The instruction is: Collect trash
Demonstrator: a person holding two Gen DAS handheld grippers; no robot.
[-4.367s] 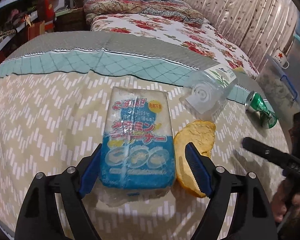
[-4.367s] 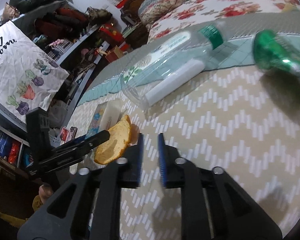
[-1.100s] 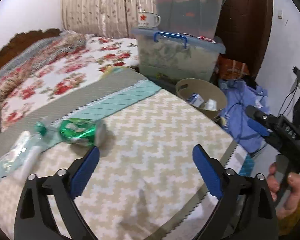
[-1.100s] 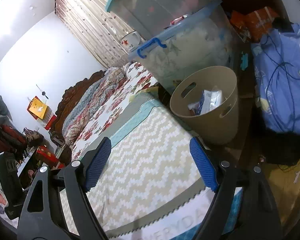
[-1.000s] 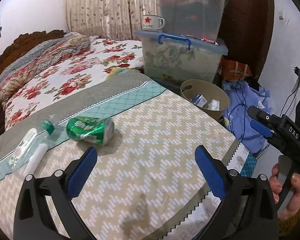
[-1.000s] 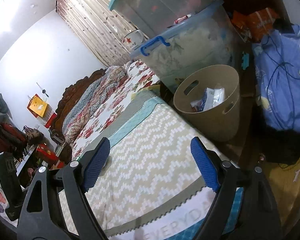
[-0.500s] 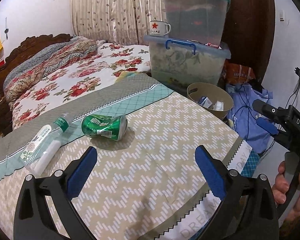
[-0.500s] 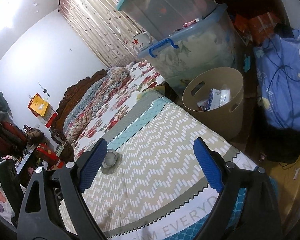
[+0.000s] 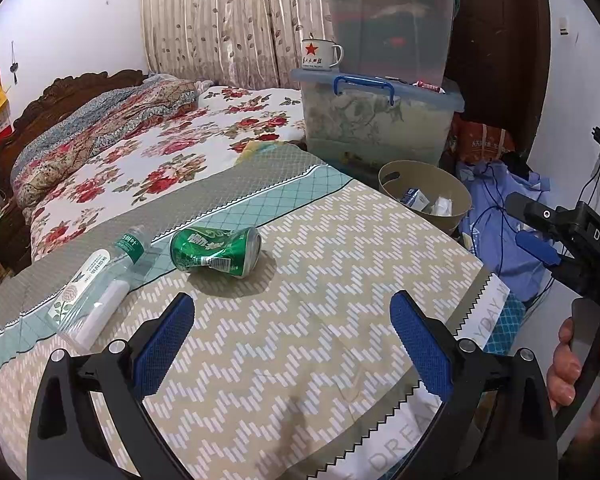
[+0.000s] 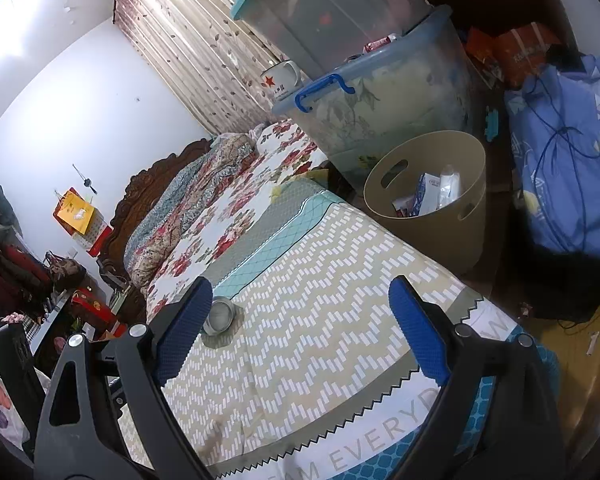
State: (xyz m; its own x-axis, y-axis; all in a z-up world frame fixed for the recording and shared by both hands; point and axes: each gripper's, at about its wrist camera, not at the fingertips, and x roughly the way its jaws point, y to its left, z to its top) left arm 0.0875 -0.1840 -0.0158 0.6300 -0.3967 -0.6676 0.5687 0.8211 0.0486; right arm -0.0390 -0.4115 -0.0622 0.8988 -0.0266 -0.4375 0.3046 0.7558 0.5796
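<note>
surface: bed (image 9: 320,288), chevron cover | on it: dented green can (image 9: 215,251) lying beside clear plastic bottle (image 9: 96,284)

Count, on the zigzag-patterned blanket (image 9: 300,320): one dented green can (image 9: 215,251), one clear plastic bottle (image 9: 96,284) with a green cap. Beside the bed: one tan waste basket (image 10: 428,196), with at least two discarded packets inside; exact number unclear. Storage bins: two stacked, a blue-lidded one (image 9: 380,124) under a teal-lidded one (image 9: 388,24). One enamel mug (image 9: 320,54) with a red star. Grippers: two, left gripper (image 9: 292,344) and right gripper (image 10: 300,328).
</note>
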